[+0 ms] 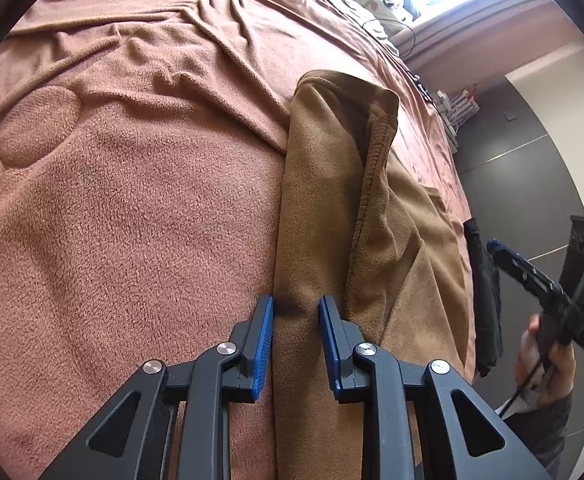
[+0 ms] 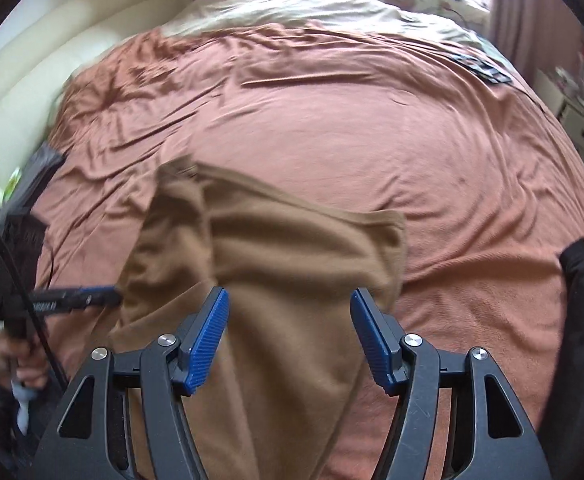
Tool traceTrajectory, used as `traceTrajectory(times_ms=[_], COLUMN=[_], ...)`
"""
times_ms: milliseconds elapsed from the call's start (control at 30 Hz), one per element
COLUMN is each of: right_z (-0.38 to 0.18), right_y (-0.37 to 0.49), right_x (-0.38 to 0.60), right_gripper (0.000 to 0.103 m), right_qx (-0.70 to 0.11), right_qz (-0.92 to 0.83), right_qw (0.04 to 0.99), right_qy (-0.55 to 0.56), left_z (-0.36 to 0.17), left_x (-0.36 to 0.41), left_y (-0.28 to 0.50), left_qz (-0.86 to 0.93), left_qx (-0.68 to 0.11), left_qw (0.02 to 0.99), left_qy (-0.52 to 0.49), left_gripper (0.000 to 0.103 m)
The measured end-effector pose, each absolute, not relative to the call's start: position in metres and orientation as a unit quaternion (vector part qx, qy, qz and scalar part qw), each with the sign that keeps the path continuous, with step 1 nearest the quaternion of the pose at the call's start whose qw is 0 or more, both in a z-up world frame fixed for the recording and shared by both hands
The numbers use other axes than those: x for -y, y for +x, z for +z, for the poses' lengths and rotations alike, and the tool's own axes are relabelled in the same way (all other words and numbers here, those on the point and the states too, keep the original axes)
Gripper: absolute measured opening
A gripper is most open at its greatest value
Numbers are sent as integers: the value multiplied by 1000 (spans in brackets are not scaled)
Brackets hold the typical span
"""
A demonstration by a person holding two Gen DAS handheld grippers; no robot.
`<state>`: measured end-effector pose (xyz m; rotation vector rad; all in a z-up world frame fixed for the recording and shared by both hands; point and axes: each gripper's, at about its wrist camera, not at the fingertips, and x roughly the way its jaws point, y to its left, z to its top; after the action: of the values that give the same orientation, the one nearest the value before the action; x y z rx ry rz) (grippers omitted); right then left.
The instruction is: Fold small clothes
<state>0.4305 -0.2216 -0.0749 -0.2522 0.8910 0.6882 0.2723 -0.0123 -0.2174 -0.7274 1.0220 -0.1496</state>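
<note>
A tan fleece garment (image 1: 324, 200) lies part folded on the reddish-brown blanket (image 1: 132, 200), one hemmed flap turned over along its length. My left gripper (image 1: 296, 300) sits at its near left edge; the blue pads stand close together with a fold of the cloth pinched between them. The right wrist view shows the same garment (image 2: 292, 248), rumpled and blurred, with the left gripper (image 2: 112, 295) meeting its left edge. My right gripper (image 2: 290, 292) is open wide just above the garment's near part, nothing between its fingers. In the left wrist view a hand holds the right gripper (image 1: 494, 246) beyond the bed's edge.
A black garment (image 1: 486, 300) hangs over the bed's edge, also the black garment (image 2: 580, 320) at the right. The blanket (image 2: 412, 140) spreads wide beyond the tan garment. A cream headboard (image 2: 52, 60), a beige cover (image 2: 312, 8) and small dark items (image 2: 484, 68) sit farther off. Dark floor (image 1: 532, 184) lies beside the bed.
</note>
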Motion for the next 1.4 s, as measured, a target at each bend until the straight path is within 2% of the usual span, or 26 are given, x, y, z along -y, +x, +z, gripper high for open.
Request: traceTrajectory(times_ms=[133,300,467,600,667,1033,1100,1167,1233,1400], right_z=[-73,-73,-81,-91,-97,-128,-134,-134,-131,-110], right_y=[403,378,364,359,357,358,357,356,357,365], right_x=[207,191,170,153,145,119,113,110,110,124], right_gripper=[61,60,46,43,38,38,33,14,6,4], right_qx=[-404,-397,-409,-417,-422,-435,-430,-423,-421,-406], right_qz=[353,385,406,411,414,412,408,404,405,405], right_qw=[824,803,774,755,746,721,722,724,726,749], right_qy=[-181,-223,-264,-295,-307,-347,-357,-366,-363,-331], left_z=[-218,-217,-216,-218,-218,-222,-222,-223,-223,-223], left_x=[10,9,6,2,0,-6,-7,-8,-8,-8], left_y=[271,269,267,266,265,264,266,266,266,268], left_qz=[-73,-80,-86,-93,-95,-100,-100,-100,-100,-99], left_qx=[-476,-472,-468,-466,-464,-466,-467,-467,-468,-469], left_qw=[806,806,803,796,795,786,785,784,783,784], left_qy=[-345,-348,-358,-375,-380,-394,-395,-397,-396,-395], left_gripper=[15,8,7,7,7,7,7,7,7,7])
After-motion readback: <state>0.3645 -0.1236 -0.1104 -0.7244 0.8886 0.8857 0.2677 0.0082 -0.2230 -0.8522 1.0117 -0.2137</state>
